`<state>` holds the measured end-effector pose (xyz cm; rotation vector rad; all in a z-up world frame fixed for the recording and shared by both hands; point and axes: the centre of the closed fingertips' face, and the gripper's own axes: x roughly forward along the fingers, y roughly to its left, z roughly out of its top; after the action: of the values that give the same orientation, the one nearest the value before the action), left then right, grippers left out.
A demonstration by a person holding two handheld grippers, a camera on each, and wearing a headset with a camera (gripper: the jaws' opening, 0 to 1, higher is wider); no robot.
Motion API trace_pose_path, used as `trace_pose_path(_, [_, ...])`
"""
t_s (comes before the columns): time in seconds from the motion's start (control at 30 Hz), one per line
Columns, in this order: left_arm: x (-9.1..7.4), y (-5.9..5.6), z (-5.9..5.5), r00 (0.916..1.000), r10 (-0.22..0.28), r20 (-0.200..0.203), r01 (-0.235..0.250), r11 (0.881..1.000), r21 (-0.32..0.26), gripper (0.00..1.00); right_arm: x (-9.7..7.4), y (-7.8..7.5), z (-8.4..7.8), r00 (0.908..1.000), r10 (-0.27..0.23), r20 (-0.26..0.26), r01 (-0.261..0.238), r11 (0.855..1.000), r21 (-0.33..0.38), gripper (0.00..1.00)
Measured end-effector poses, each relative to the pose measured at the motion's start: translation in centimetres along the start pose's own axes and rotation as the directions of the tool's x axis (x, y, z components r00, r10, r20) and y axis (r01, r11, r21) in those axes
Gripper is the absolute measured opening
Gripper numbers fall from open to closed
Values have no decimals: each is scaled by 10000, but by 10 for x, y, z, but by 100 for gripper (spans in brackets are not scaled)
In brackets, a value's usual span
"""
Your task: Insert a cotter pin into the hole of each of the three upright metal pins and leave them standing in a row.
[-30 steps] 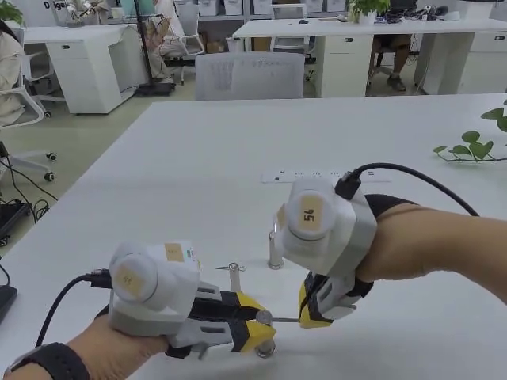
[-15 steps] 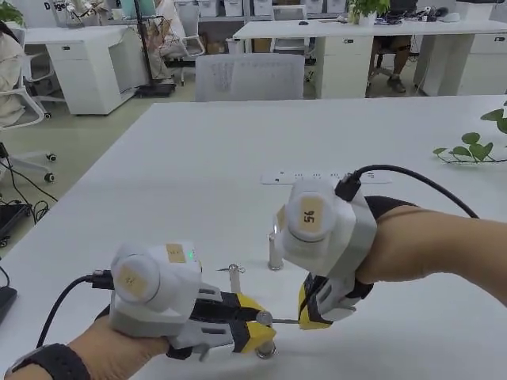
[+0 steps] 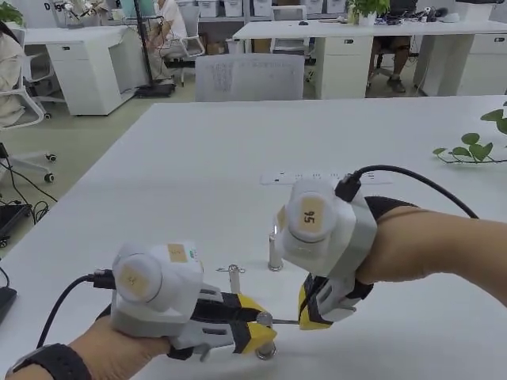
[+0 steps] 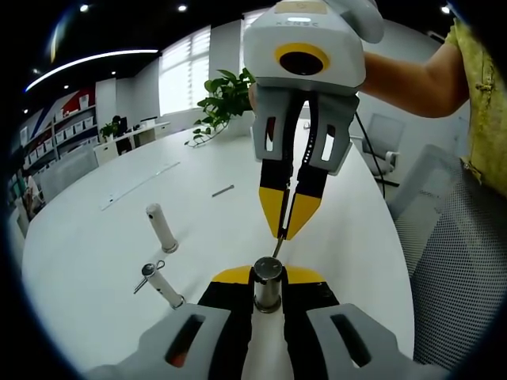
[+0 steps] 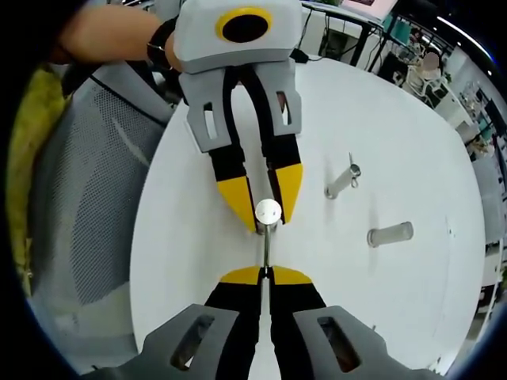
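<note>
My left gripper [image 3: 263, 331] is shut on an upright metal pin [image 3: 264, 321] near the table's front edge; its round top [image 4: 268, 273] shows between my own jaws. Facing it, my right gripper [image 3: 310, 317] is shut on a thin cotter pin [image 3: 286, 321] that lies level and points at the held pin. The cotter pin's tip [image 4: 276, 246] meets the pin just under its head [image 5: 268, 210]; whether it sits in the hole I cannot tell. A second pin [image 3: 234, 278] stands behind with a cotter pin through it. A third, bare pin [image 3: 275, 252] stands further back.
A loose cotter pin [image 4: 223, 191] lies on the white table [image 3: 198, 174] beyond the standing pins. A white power strip [image 3: 317, 176] lies mid-table and a plant sprig [image 3: 471, 148] at the right edge. Office desks and chairs stand behind.
</note>
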<state>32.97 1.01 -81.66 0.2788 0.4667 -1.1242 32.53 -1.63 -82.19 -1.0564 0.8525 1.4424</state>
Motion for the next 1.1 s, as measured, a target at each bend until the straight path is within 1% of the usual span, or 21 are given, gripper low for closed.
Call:
trace_pose_path(0.13, [0, 0, 0, 10000, 7, -36, -6, 10000, 71, 11, 0, -1, 0, 10000, -38, -17, 37, 10000, -55, 3])
trace_pose_path(0.2, [1, 0, 0, 10000, -7, -47, 7, 10000, 87, 11, 0, 0, 4, 9999, -13, 146, 14, 10000, -47, 3])
trace_pose_path(0.43, [3, -2, 2, 10000, -60, -51, 61, 9998, 163, 11, 2, 0, 9, 9997, 17, 241, -14, 9999, -105, 3])
trace_pose_path(1.1, [5, -2, 3, 9999, -110, -98, 112, 9998, 177, 11, 4, 0, 17, 9994, 50, 331, -39, 9994, -333, 3])
